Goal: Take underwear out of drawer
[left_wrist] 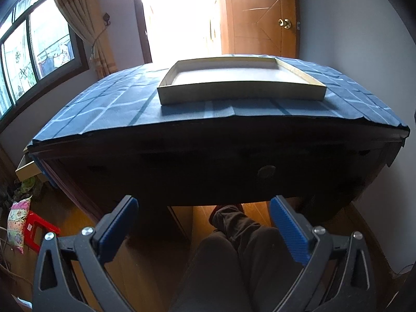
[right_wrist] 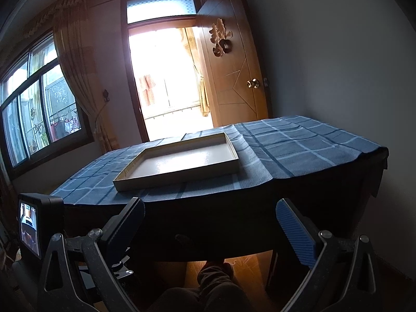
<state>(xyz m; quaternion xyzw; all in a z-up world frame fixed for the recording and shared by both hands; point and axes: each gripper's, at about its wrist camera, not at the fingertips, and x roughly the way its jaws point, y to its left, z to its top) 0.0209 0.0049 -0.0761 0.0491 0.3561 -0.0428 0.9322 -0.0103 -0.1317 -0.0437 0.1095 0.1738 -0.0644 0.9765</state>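
A dark wooden desk has a shut drawer front (left_wrist: 208,171) with a round knob (left_wrist: 265,172) right of centre; the same knob (right_wrist: 184,239) shows faintly in the right wrist view. No underwear is visible. My left gripper (left_wrist: 204,205) is open in front of the drawer face, with nothing between its blue pads. My right gripper (right_wrist: 210,210) is open too, a little higher, level with the desk's front edge. The left gripper's camera body (right_wrist: 30,225) appears at the lower left of the right wrist view.
A shallow cream tray (left_wrist: 241,93) lies on the blue checked cloth (left_wrist: 104,109) covering the desk top. A person's legs in dark trousers (left_wrist: 234,254) reach under the desk. A red stool (left_wrist: 39,230) stands on the floor at left. An open door (right_wrist: 231,72) is behind.
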